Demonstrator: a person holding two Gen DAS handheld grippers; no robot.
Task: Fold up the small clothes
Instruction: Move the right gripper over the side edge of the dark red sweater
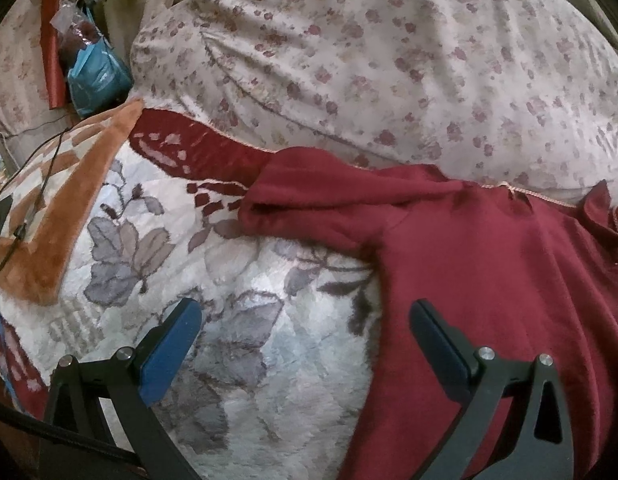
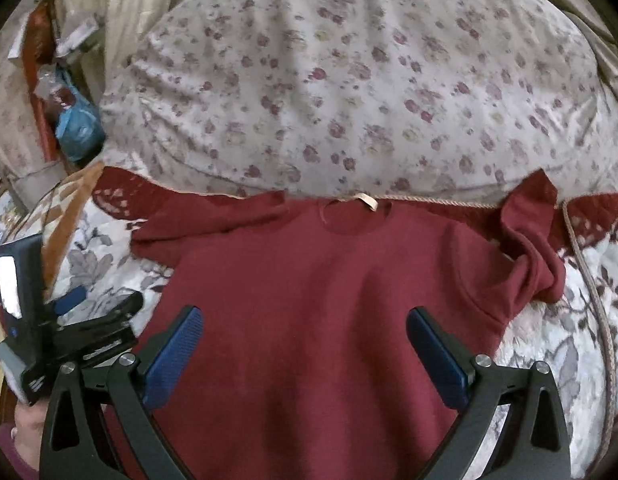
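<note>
Right wrist view shows me one red sweater [image 2: 309, 300] below one pillow [image 2: 349, 92]; my right gripper [image 2: 305, 344] and left gripper [image 1: 305, 340] are both spread, pinching nothing.

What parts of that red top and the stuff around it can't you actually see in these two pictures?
- Red top: its bottom hem is cut off by the lower edge and hidden behind the jaws in both views.
- Its right sleeve: bunched up, so the cuff is hidden in the right view and outside the left view.
- Neck label: too small to read.
- Blue packet beside the pillow: blurred, print unreadable.
</note>
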